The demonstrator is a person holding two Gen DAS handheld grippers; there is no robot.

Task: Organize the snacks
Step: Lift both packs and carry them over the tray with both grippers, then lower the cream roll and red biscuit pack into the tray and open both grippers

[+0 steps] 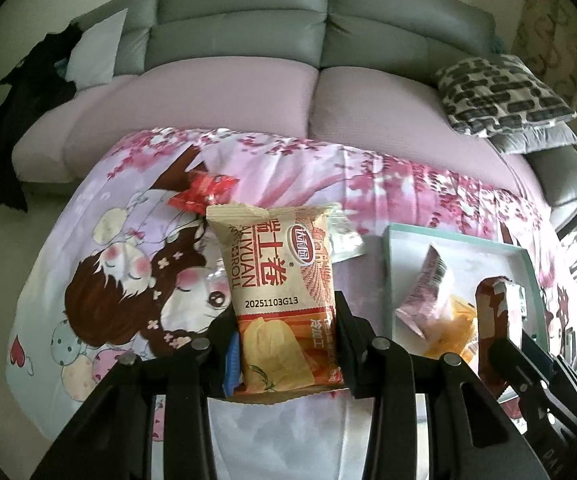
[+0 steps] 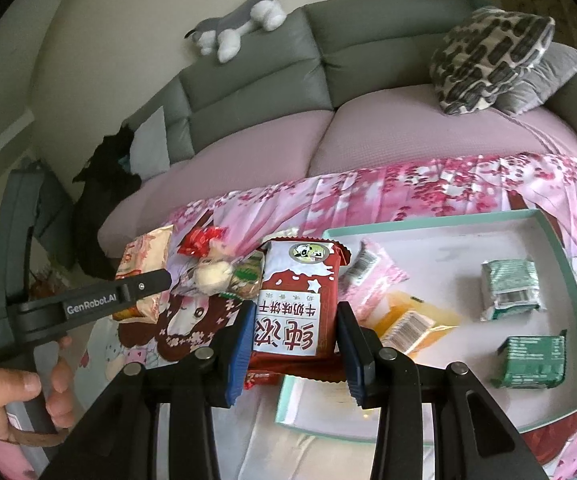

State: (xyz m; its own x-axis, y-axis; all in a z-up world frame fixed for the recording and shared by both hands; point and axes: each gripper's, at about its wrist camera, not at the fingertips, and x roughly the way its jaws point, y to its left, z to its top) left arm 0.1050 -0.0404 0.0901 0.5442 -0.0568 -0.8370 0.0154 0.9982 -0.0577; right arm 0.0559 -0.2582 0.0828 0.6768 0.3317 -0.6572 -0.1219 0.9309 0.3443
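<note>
While both snacks hang clear of the cloth, each held low so the free end can go down first into the tray:

1. Left gripper (image 1: pixel 288 344), clamped on the roll pack (image 1: pixel 280 292) across its lower third. Long axis runs straight ahead along the fingers, crimped end farthest out, print sideways.
2. Right gripper (image 2: pixel 296 336), clamped on the biscuit pack (image 2: pixel 298 300) by its side edges. Long axis likewise ahead along the fingers, label upside down, far seal over the tray's near-left corner.
3. Tray (image 2: pixel 560 264), ahead and right of the right gripper; holds pink, yellow and two green packs.
4. Loose sweets (image 2: pixel 216 272), ahead-left on the cloth, not yet sorted.
5. Sofa (image 2: pixel 328 80), beyond.
</note>
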